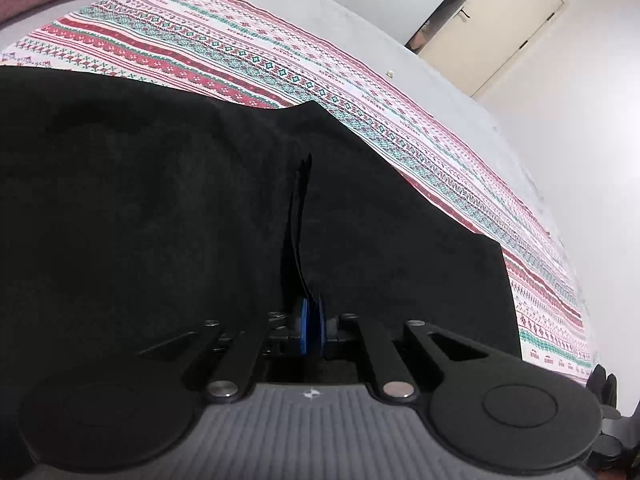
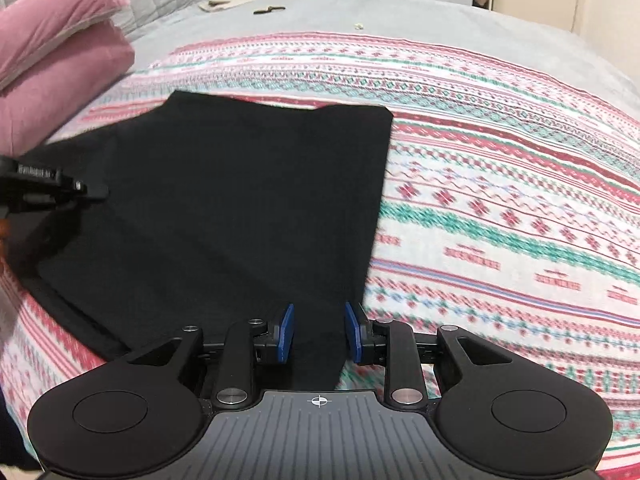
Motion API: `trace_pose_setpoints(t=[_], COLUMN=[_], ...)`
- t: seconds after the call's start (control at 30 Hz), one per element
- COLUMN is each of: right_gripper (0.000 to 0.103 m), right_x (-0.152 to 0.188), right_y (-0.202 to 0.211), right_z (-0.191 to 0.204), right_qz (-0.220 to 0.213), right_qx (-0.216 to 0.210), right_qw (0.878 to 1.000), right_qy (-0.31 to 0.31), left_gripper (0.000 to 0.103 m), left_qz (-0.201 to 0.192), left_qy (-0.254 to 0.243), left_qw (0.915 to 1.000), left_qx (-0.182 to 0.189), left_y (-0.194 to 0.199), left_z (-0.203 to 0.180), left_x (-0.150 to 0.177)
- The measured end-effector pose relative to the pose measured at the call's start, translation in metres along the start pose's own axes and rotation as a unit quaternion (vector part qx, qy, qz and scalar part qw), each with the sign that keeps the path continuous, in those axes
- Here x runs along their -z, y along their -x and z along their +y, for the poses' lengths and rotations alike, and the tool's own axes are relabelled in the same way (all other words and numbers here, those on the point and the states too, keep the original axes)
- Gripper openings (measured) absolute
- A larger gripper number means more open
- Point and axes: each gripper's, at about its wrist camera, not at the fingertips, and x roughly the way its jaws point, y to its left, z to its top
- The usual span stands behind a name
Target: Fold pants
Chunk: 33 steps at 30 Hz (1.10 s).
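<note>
Black pants [image 1: 160, 200] lie folded flat on a patterned blanket [image 1: 360, 92]. My left gripper [image 1: 311, 320] is shut on the pants, its blue pads pinching a thin ridge of the black fabric that runs forward from them. In the right wrist view the pants [image 2: 240, 200] form a dark block with a straight right edge. My right gripper [image 2: 319, 330] stands open just above the near right corner, with cloth showing below the gap and the blue pads [image 2: 286, 332] not pressing on it. The left gripper [image 2: 92, 192] reaches onto the pants from the left edge.
The red, green and white blanket [image 2: 500, 200] covers a grey bed. Pink pillows [image 2: 52, 60] are stacked at the far left. A small dark object [image 2: 270, 9] lies on the grey sheet at the back. A cream door [image 1: 500, 20] and white wall stand beyond the bed.
</note>
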Motion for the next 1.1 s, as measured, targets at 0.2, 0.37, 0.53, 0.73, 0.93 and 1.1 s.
trace_pose_setpoints(t=[0.2,0.37,0.53,0.73,0.93,1.1], right_gripper=[0.03,0.029,0.03,0.03,0.03,0.03], right_x=[0.001,0.004,0.001,-0.005,-0.01,-0.022], right_y=[0.01,0.013,0.0,-0.004,-0.004,-0.014], right_z=[0.002,0.031,0.034,0.035,0.049,0.056], right_qz=[-0.028,-0.044,0.004,-0.007,-0.044,-0.054], right_qx=[0.007,-0.026,-0.011,0.008,-0.007,-0.02], right_qw=[1.0,0.997,0.997,0.997,0.996,0.996], right_qy=[0.011,0.061,0.073,0.076,0.081,0.069], left_gripper=[0.046,0.046,0.046,0.063,0.065,0.065], left_qz=[-0.002,-0.007,-0.014,-0.015,-0.013,-0.015], left_qy=[-0.013,-0.007,-0.01,-0.002,-0.022,-0.045], left_qw=[0.9996,0.9994,0.9994,0.9995,0.9993,0.9986], left_qx=[-0.024,-0.032,-0.031,-0.029,-0.026,-0.022], left_y=[0.01,0.017,0.028,0.033,0.03,0.03], left_z=[0.001,0.008,0.01,0.014,0.003,-0.004], left_x=[-0.005,-0.004,-0.001,0.002,0.007,0.012])
